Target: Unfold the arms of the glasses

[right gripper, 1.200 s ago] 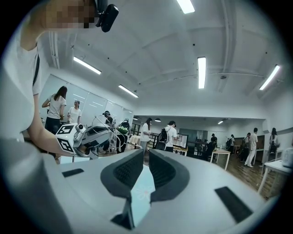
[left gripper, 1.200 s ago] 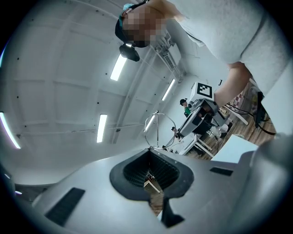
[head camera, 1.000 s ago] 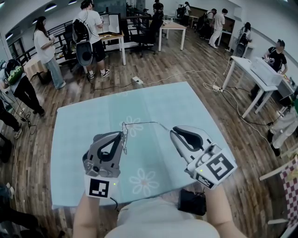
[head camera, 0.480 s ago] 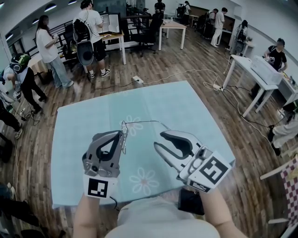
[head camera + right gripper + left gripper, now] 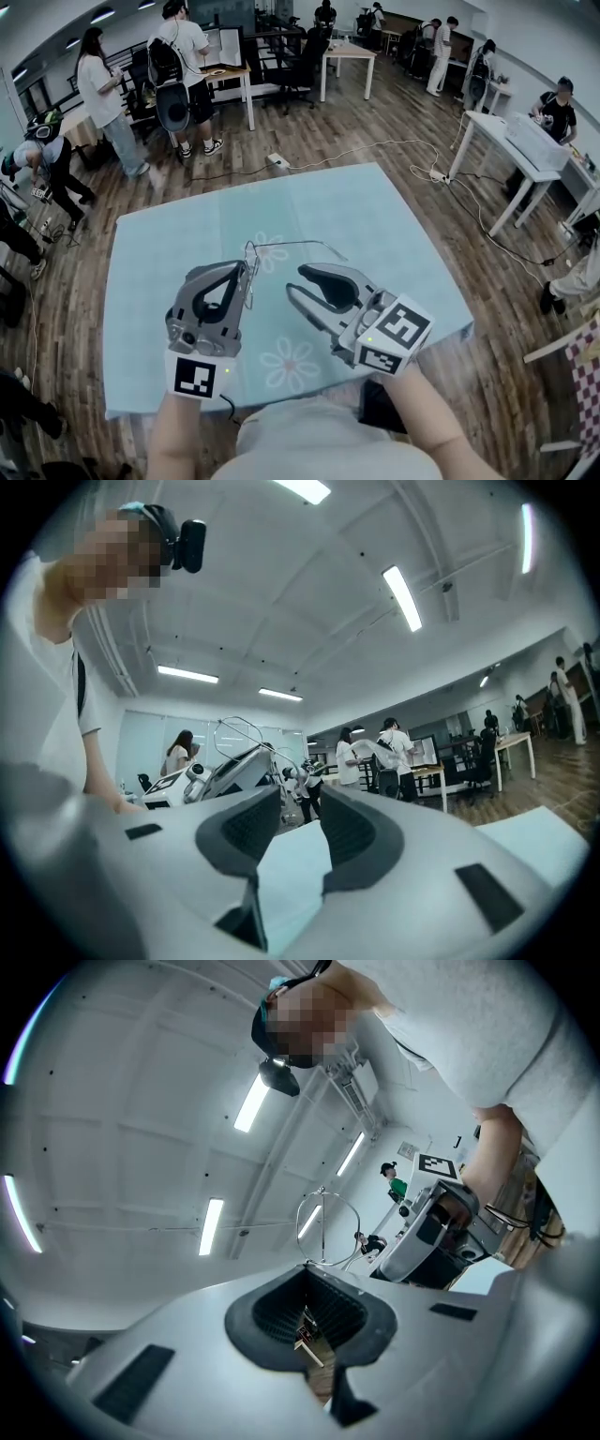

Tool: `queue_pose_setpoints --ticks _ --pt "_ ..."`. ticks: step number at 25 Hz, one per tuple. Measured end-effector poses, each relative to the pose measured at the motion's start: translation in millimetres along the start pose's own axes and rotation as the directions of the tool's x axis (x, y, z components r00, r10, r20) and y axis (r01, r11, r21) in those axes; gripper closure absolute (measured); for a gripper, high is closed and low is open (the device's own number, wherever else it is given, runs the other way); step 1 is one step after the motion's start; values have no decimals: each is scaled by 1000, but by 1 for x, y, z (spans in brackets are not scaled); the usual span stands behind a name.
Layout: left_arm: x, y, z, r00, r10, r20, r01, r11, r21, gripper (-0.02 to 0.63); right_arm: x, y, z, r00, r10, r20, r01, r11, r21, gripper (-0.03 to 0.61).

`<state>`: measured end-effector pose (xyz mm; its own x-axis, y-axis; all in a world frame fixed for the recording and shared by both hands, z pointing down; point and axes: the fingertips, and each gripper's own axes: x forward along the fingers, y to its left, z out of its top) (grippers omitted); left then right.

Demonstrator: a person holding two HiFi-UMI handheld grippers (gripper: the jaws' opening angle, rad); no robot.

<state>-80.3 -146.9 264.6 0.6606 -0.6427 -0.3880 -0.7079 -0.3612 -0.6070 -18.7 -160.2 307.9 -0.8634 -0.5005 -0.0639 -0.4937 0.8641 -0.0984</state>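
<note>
Opening as it goes, the right gripper [image 5: 298,283] has come off the glasses [image 5: 251,255]. 1 second back its jaws were nearly closed at the far end of the thin wire arm [image 5: 309,244], out to the right. Now they stand well apart and are widening further, and the right gripper view shows only the pale blue cloth of the desk [image 5: 375,216] between them. The gripper has also slid left and rolled, so it sits just beside the left gripper [image 5: 246,270], below the wire arm and clear of it.

The left gripper has barely moved. Its jaws are closed together on the frame, and in the left gripper view a round wire rim [image 5: 323,1224] rises straight from their tips. It holds the glasses up off the desk, over the middle of the cloth.

In the head view 1 arm reaches from the rim to the right and bends down at its tip, much as it did before the release. I judge that arm to be unfolded and staying open by itself. The wire is too fine to show whether the 2nd arm lies folded against the rims. If it does, the right gripper's shift toward the frame looks like a set-up for that one, with the task about half done
</note>
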Motion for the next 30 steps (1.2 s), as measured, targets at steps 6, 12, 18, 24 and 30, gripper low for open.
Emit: queue_pose_setpoints --ticks 6,12,18,24,30 --pt "0 0 0 1000 -3 5 3 1000 -3 606 20 -8 -20 999 35 10 -35 998 51 443" --pt "-1 3 4 1000 3 13 -3 1000 -22 606 43 -7 -26 999 53 2 -53 998 22 457" --pt "-2 2 5 1000 7 17 -7 999 -34 606 55 -7 -28 998 59 9 -59 998 -27 465" --pt "-2 1 4 1000 6 13 -5 999 -40 606 58 -7 -25 997 77 13 -77 996 -50 476" --pt "-5 -2 3 1000 5 16 -5 999 -40 606 58 0 -24 996 67 62 -62 995 -77 492"
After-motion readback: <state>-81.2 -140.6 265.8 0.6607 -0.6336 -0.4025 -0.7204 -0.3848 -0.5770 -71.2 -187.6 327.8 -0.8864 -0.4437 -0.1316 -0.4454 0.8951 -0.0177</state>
